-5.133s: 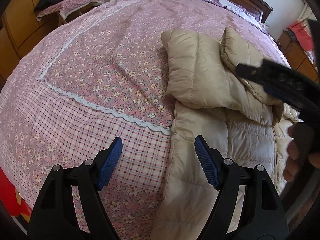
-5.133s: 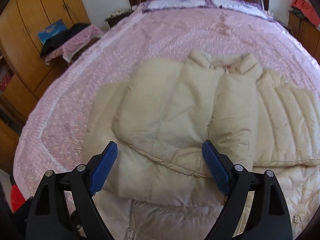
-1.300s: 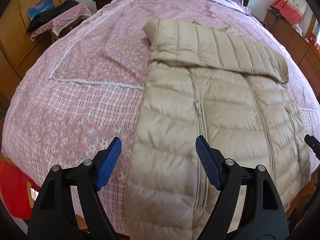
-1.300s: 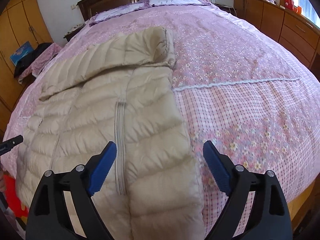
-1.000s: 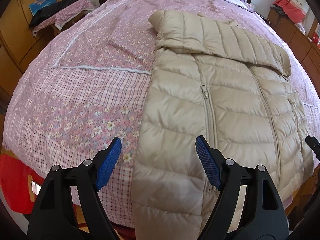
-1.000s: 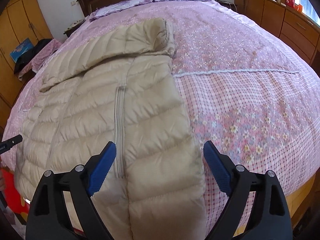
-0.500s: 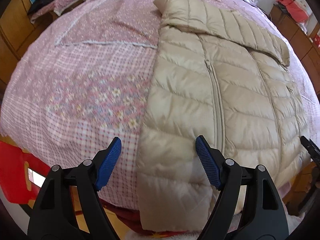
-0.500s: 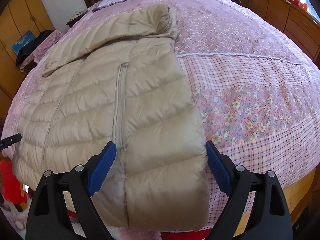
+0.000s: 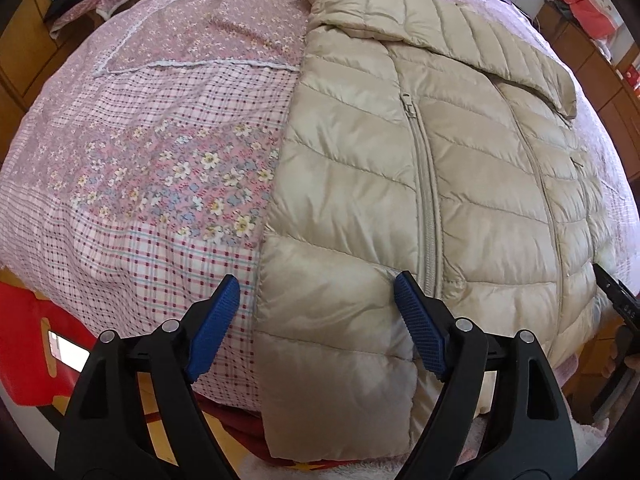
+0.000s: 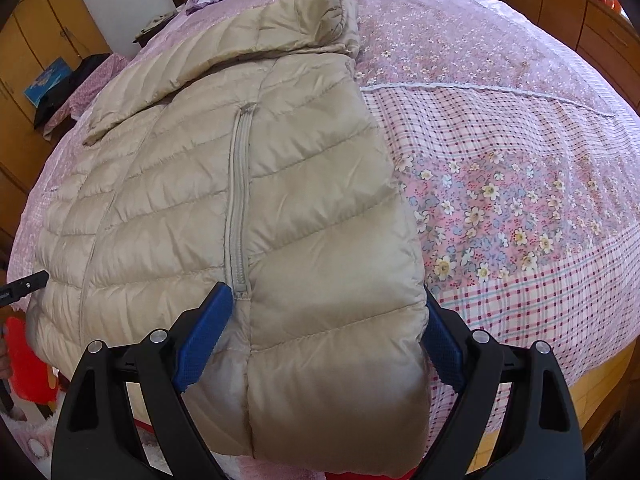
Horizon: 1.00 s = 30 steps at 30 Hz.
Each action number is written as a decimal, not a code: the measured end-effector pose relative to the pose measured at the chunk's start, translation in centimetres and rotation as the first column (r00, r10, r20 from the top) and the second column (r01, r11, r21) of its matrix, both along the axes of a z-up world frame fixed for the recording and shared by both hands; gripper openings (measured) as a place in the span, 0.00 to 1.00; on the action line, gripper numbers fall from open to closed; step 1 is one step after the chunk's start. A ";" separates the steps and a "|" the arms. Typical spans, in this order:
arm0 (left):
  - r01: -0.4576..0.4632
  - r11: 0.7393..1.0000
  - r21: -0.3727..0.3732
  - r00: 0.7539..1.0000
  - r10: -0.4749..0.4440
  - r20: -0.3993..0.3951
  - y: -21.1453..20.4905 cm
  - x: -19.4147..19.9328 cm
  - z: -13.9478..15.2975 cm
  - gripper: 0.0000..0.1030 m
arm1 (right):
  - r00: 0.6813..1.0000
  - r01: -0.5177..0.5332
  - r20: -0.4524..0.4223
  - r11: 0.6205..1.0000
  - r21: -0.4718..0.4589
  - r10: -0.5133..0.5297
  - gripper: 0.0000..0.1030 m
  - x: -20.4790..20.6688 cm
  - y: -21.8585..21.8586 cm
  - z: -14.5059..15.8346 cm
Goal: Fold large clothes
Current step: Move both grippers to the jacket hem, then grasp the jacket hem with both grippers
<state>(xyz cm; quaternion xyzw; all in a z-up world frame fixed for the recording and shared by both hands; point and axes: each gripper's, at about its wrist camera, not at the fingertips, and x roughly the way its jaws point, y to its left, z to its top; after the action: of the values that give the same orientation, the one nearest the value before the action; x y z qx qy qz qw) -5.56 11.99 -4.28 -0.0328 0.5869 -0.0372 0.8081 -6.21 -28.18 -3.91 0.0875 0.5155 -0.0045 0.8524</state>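
Note:
A beige quilted down jacket [image 9: 420, 168] lies on the pink floral bedspread [image 9: 168, 128] with its sleeves folded across the top and its hem hanging over the bed's foot edge. My left gripper [image 9: 316, 328] is open, its jaws either side of the jacket's left hem corner. In the right wrist view the jacket [image 10: 240, 184] shows again, and my right gripper [image 10: 320, 340] is open, its jaws straddling the right hem corner beside the pocket zip [image 10: 238, 208]. Neither gripper is closed on the cloth.
A red stool [image 9: 28, 340] stands on the floor at the left below the bed. Wooden wardrobes [image 10: 44, 24] line the left wall and drawers [image 10: 580, 12] the right. A side table with dark clothes [image 10: 76, 84] stands by the headboard.
Both grippers have moved down and forward to the jacket's hem at the foot of the bed. The hem corners now sit between the open jaws. The jacket itself has not moved.

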 end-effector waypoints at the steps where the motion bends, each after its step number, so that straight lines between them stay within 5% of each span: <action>1: 0.006 1.000 -0.010 1.000 -0.006 -0.007 0.0 0.0 0.0 0.77 | 1.000 -0.004 0.000 1.000 0.000 0.004 0.84 0.0 0.0 0.0; 11: 0.067 0.997 -0.040 0.998 -0.067 -0.020 -2.1 -1.1 -0.2 0.77 | 0.999 -0.034 0.003 0.999 -0.022 0.034 0.82 -0.4 0.8 -0.2; 21: 0.172 0.985 -0.016 0.985 -0.172 0.004 -5.5 -1.2 -0.1 0.77 | 0.999 -0.045 0.027 0.999 -0.005 0.045 0.55 -1.2 1.3 0.5; 30: 0.153 0.986 -0.070 0.987 -0.149 0.051 -5.4 -0.8 1.0 0.21 | 0.995 -0.051 0.087 0.998 0.023 0.049 0.19 -2.0 1.2 2.2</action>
<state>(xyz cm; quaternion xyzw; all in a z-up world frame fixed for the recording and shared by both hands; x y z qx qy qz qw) -6.41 6.60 -3.24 -0.0172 0.5674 -0.1206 0.8144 -8.23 -26.93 -1.76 0.0854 0.4803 0.0273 0.8725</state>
